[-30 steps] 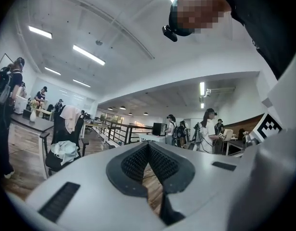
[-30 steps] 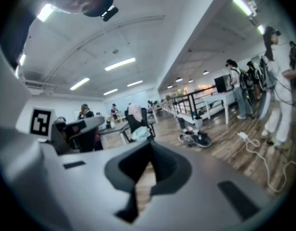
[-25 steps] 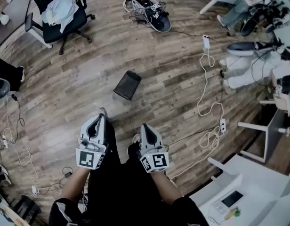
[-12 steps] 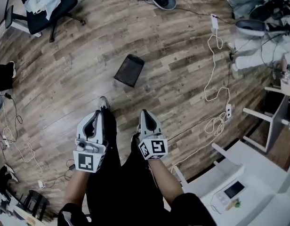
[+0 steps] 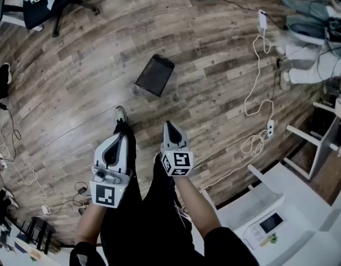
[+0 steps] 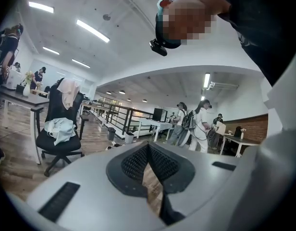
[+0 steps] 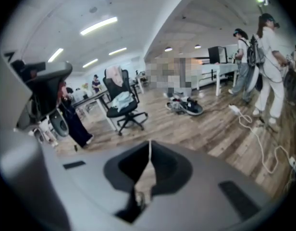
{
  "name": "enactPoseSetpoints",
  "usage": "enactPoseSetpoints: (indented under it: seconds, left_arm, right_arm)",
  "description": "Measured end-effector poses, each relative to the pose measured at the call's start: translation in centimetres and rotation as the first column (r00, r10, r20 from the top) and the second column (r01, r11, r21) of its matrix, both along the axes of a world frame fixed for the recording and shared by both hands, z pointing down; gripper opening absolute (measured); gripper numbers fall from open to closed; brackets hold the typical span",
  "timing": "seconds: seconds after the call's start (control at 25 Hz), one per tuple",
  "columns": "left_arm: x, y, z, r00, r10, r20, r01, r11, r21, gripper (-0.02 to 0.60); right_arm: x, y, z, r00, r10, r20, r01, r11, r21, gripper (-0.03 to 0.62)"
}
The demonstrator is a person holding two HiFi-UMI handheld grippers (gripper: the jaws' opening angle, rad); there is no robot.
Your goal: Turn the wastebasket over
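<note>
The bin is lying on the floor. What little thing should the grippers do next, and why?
Probably reach both forward toward the dark rectangular wastebasket, which lies on its side on the wooden floor. The left gripper and the right gripper are both shut and empty, and they hang well short of the wastebasket, so nothing can be grasped yet.

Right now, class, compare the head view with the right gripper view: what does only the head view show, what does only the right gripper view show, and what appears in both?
Only the head view: the dark wastebasket on the floor, touched by nothing, and the person's legs. Only the right gripper view: ceiling lights and two standing people wearing backpacks. Both: the right gripper with its jaws together, the office chair draped with cloth, the wooden floor and the white power cable.
</note>
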State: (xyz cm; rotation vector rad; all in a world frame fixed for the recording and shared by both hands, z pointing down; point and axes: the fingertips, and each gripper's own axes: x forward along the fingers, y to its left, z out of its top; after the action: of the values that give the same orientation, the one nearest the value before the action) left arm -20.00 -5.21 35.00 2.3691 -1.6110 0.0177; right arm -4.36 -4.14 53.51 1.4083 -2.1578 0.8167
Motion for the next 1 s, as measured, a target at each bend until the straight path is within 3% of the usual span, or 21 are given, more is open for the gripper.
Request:
enactPoseSetpoints:
  seconds: [0.4,0.68,0.8,0.88,1.0]
  left_arm:
    - [-0.7,-1.4,3.8,1.0,-0.005,-0.006,0.004,0.999,-0.048,0.032]
    - [1.1,-2.9,11.3,0.985,0.149,0.086,-0.137,0.982,-0.133,0.032]
    - [2.6,-3.4,14.6,0.955,0.238,0.179,-0.212,0.966,-0.15,0.034]
    - [3.7,-3.2,18.0,0.92,0.316,0.23,-0.269,0.939,-0.212,0.055]
    - [5.1,-2.6,23.6,0.817,0.479,0.322,-0.377,0.865,-0.331,0.152]
  right_arm:
    - [-1.2,-0.2,10.6,0.987,-0.105,-0.118,0.087,0.985,-0.149,0.035]
    - [-1.1,-0.2,14.5,0.979,-0.139,-0.152,0.111,0.977,-0.181,0.035]
    - [-0.8,0.1,16.2,0.971,-0.166,-0.171,0.132,0.972,-0.195,0.04]
    - [-0.8,0.2,17.5,0.966,-0.186,-0.181,0.147,0.967,-0.208,0.051]
    - [-0.5,0.1,19.4,0.959,-0.203,-0.196,0.157,0.961,-0.227,0.086]
